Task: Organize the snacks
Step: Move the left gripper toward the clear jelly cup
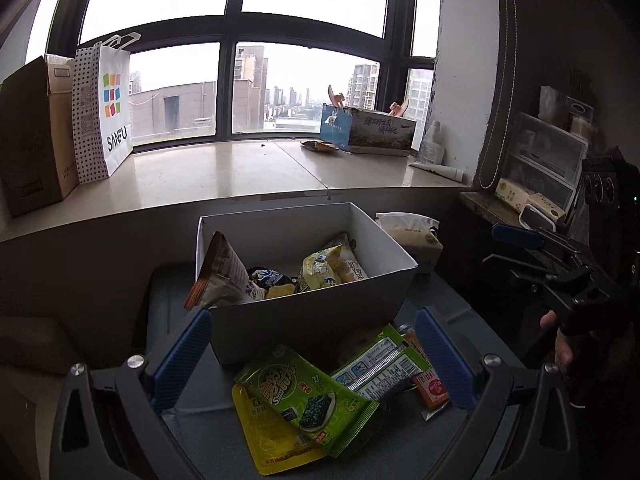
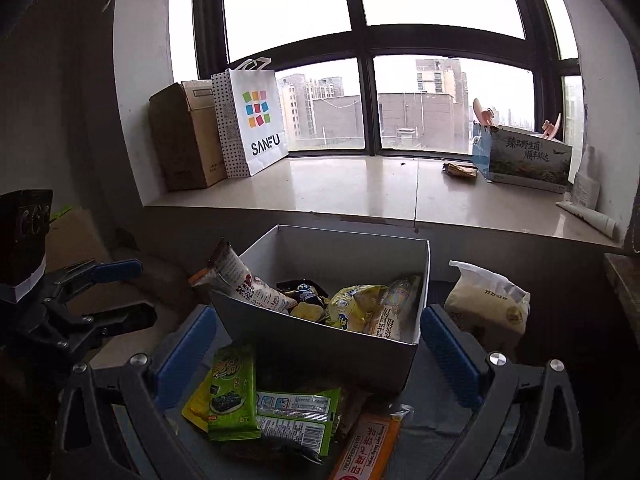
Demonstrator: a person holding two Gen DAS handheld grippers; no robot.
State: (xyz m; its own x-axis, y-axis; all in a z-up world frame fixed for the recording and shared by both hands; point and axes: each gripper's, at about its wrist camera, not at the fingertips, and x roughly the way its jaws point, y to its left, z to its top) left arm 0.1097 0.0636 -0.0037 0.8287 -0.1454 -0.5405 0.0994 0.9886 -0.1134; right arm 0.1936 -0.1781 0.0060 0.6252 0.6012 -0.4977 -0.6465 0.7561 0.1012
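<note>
A white open box [image 1: 308,312] [image 2: 320,344] stands on a grey surface and holds several snack packets [image 1: 328,268] [image 2: 352,308]. In front of it lie loose packets: a green seaweed packet [image 1: 308,396] [image 2: 232,392] on a yellow packet [image 1: 264,436], a second green packet turned label-up [image 1: 384,364] [image 2: 296,412], and an orange packet [image 1: 430,388] [image 2: 366,448]. My left gripper [image 1: 312,356] is open and empty, its blue fingers either side of the loose packets. My right gripper [image 2: 320,356] is open and empty above the same pile; it also shows in the left wrist view [image 1: 504,246].
A white rice-like bag [image 1: 412,232] [image 2: 488,304] stands right of the box. Behind is a wide windowsill [image 1: 240,172] [image 2: 360,188] with a SANFU paper bag [image 1: 104,112] [image 2: 252,124], a brown carton [image 1: 32,132] and a printed box [image 1: 368,130] [image 2: 524,158]. Storage drawers [image 1: 544,152] stand far right.
</note>
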